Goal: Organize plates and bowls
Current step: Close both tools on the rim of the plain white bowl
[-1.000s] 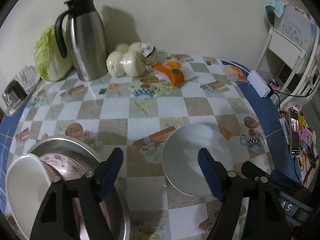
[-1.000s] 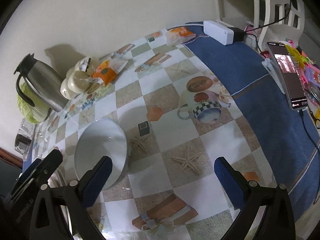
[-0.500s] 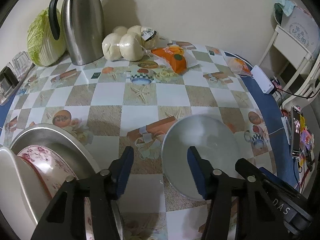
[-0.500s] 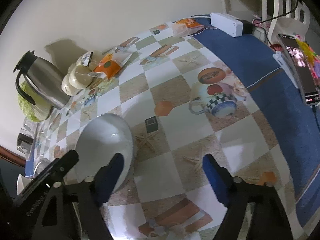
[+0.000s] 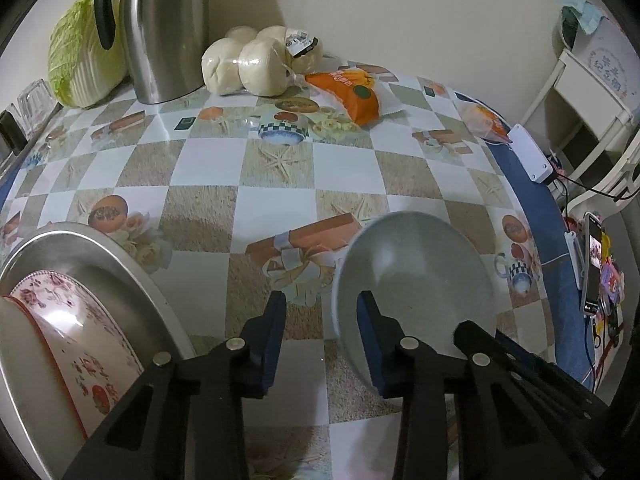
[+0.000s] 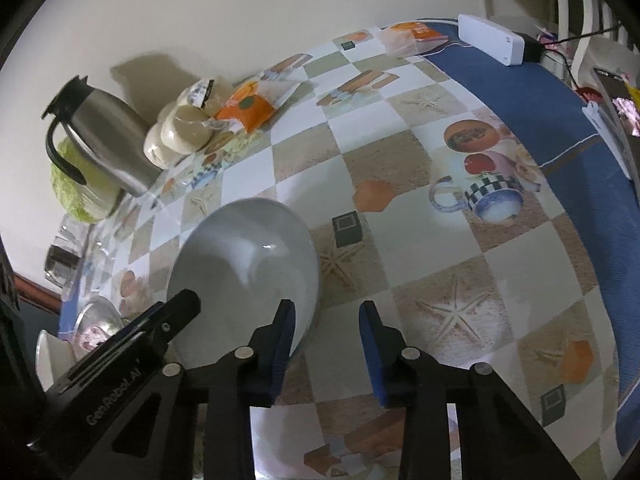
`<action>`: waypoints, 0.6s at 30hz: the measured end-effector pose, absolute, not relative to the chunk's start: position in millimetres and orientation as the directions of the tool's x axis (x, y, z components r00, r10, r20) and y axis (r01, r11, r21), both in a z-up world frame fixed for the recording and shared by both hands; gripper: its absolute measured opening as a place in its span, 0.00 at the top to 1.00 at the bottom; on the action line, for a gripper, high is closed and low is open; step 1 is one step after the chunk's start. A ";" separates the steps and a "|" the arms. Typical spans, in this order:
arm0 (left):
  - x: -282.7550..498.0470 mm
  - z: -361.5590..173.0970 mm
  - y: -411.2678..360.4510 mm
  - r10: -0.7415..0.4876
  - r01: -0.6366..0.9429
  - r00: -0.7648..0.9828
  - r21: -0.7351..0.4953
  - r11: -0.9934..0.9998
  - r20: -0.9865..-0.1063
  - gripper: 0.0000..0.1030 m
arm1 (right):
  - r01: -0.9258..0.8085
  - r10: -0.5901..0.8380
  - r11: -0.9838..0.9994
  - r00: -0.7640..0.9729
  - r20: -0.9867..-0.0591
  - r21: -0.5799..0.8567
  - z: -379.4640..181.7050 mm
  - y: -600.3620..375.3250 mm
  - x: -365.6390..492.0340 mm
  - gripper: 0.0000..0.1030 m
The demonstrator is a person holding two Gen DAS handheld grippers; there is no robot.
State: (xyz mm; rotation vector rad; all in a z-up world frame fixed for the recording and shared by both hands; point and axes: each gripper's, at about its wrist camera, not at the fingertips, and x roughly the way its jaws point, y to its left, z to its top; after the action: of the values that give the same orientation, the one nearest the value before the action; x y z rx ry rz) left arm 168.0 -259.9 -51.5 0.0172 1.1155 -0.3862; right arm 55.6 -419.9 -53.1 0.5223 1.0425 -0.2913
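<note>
Bowl (image 5: 416,280), grey, sits between both tools; left gripper (image 5: 320,332) and right gripper (image 6: 326,340) straddle opposite rims, jaws closing, not yet pinching.

Both grippers point steeply down, side by side. The left gripper (image 5: 321,322) has its jaws closing, one blue pad on each side of a bowl's near-left rim, not yet pressing. The right gripper (image 6: 326,334) has its jaws closing astride the same bowl's near-right rim, a gap showing.
</note>
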 end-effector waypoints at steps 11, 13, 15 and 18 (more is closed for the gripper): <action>163.6 -61.1 -271.4 -0.291 0.338 0.348 -0.170 0.926 -0.891 0.63 | 0.517 -0.038 0.827 0.441 -0.897 0.219 -48.7 -434.9 46.0 0.66; 162.9 -64.2 -272.8 -0.284 0.340 0.342 -0.163 0.926 -0.896 0.63 | 0.520 -0.012 0.818 0.443 -0.896 0.246 -51.9 -436.8 45.2 0.66; 162.9 -67.4 -273.8 -0.281 0.343 0.334 -0.162 0.925 -0.900 0.71 | 0.518 0.009 0.815 0.437 -0.899 0.259 -55.8 -435.3 45.9 0.66; 161.9 -68.6 -274.3 -0.295 0.349 0.327 -0.175 0.921 -0.898 0.77 | 0.509 0.020 0.820 0.429 -0.903 0.261 -58.5 -431.4 47.3 0.66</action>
State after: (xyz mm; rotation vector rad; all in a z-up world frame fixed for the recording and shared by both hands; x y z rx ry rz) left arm 161.9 -274.3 -68.6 0.0533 1.1635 -0.4221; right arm 47.3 -431.4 -58.5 0.5538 1.0966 -0.3252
